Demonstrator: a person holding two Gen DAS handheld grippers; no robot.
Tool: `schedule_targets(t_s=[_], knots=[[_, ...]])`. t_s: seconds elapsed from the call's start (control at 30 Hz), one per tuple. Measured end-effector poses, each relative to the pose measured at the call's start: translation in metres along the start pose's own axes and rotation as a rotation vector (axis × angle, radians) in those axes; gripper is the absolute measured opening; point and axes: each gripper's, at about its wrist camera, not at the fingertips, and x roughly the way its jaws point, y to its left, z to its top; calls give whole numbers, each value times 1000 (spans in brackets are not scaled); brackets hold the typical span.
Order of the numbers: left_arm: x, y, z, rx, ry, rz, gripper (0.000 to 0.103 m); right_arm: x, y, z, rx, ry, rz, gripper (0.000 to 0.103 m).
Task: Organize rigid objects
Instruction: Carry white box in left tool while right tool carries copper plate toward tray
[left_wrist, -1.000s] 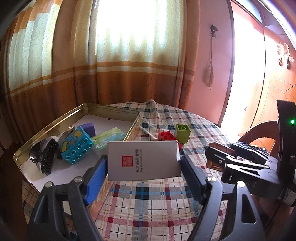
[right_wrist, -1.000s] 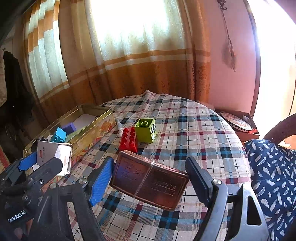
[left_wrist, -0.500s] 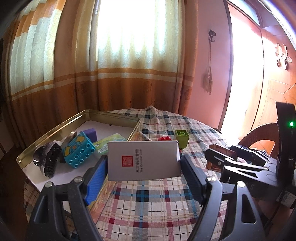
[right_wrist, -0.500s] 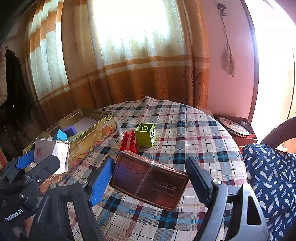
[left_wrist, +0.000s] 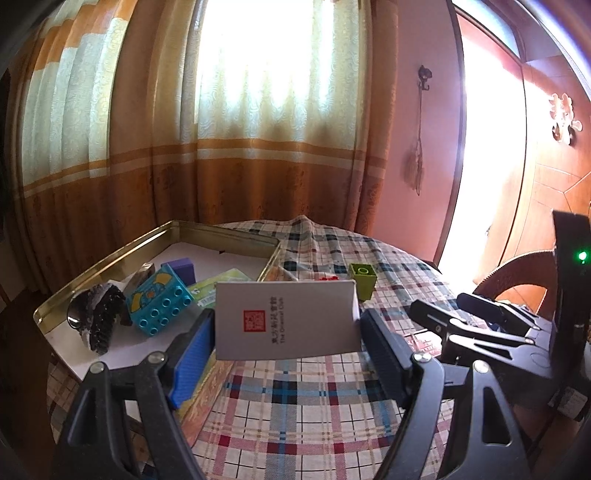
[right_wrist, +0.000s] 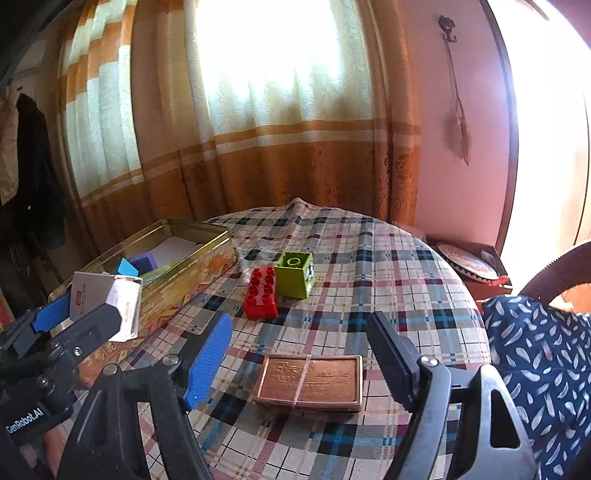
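**Desk:** What have you got in each gripper?

**Me:** My left gripper (left_wrist: 286, 338) is clenched on the white card box (left_wrist: 286, 319), pads pressed on both short ends. I hold it upright above the near edge of the gold tin (left_wrist: 225, 234), red seal and print facing me. My right gripper (right_wrist: 299, 354) grasps nothing: the copper tin (right_wrist: 310, 376) lies flat on the checked cloth of the worktop (right_wrist: 388, 280), between the fingers but clear of both pads, and the jaws are closing.

**Desk:** What's in the gold tin?

**Me:** From the left wrist view I see a teal studded block (left_wrist: 160, 299), a purple block (left_wrist: 181, 269) behind it, a green packet (left_wrist: 218, 282) lying flat, and a dark, shiny, lumpy object (left_wrist: 96, 319) at the near left end. I can't tell what that last one is.

**Desk:** And loose on the worktop?

**Me:** A red studded brick (right_wrist: 260, 293) and a lime green block (right_wrist: 295, 275), touching or nearly so, just right of the gold tin's far end. The copper tin sits well nearer to me than those two. At the right edge I see blue patterned fabric (right_wrist: 535, 354).
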Motion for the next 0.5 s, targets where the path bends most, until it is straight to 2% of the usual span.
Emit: schedule_targets(t_s=[0.1,0.17,0.2,0.37,0.43,0.5], knots=[[-1,3,0,-5,0,-4,79,1,11,-4,-56,40,-9,78],[0,5,0,-17,3,-5,79,7,16,-5,-75,89,-13,91],[0,6,0,-18,4,-5,79,9,17,-5,-75,105,-17,92],[1,3,0,-6,8,-4,79,28,11,-10,-80,202,-95,93],[2,3,0,-4,11,-5,79,37,8,-14,-69,259,-103,93],[3,3,0,-4,17,-5,79,39,7,-13,-73,271,-104,93]])
